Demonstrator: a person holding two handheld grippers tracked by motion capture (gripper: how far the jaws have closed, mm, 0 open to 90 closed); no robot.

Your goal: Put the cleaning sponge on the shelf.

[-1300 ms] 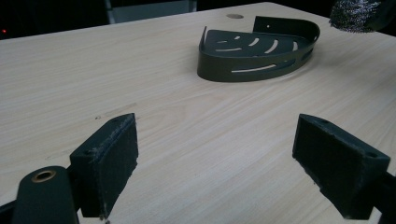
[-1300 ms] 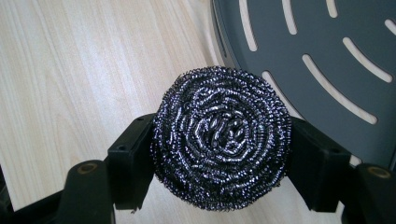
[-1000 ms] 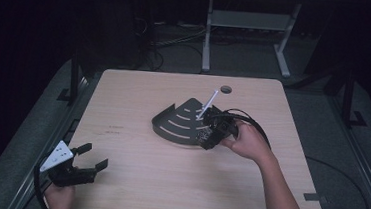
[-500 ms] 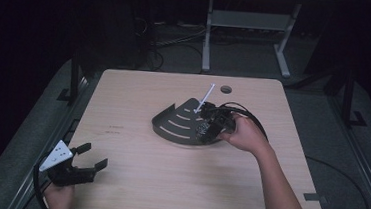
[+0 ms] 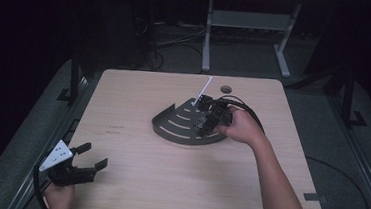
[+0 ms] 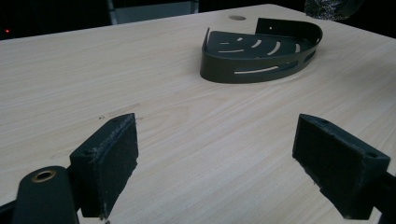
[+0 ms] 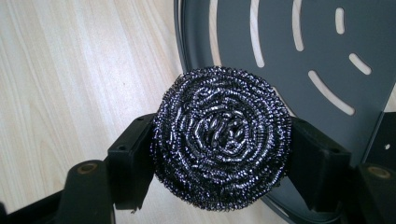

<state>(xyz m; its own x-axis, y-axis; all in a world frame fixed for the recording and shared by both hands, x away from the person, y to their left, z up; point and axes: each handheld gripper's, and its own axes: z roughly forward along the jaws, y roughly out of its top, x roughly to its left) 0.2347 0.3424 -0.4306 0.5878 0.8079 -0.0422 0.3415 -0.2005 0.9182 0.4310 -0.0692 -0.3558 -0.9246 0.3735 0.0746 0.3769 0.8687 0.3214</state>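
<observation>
Right gripper view has the steel scourer [image 7: 222, 140] up close, clamped between the two black jaws of the right gripper [image 7: 219, 156], one pad pressing each side of the round coil, its flat spiral face turned toward the camera. Just beyond it lies the dark corner shelf [image 7: 299, 60], a quarter-round slotted tray; the scourer hangs over its curved rim, part over the tray floor and part over the bare wooden table [image 7: 70, 70]. A round pad has no real long axis; its coil axis runs toward the camera, crosswise to the line between the pads. The likely trouble, as I judge it, is that the springy wire gives under the pads and the scourer slips or rolls out if it is let go on the rim rather than well inside the tray; a push against the rim could also slide the light shelf across the table. In the left gripper view, the left gripper [image 6: 231, 154] rests low at the near table edge, jaws spread wide with nothing between them, well apart from the shelf. In the high view the shelf's straight walls face away, its curved front toward the person.
</observation>
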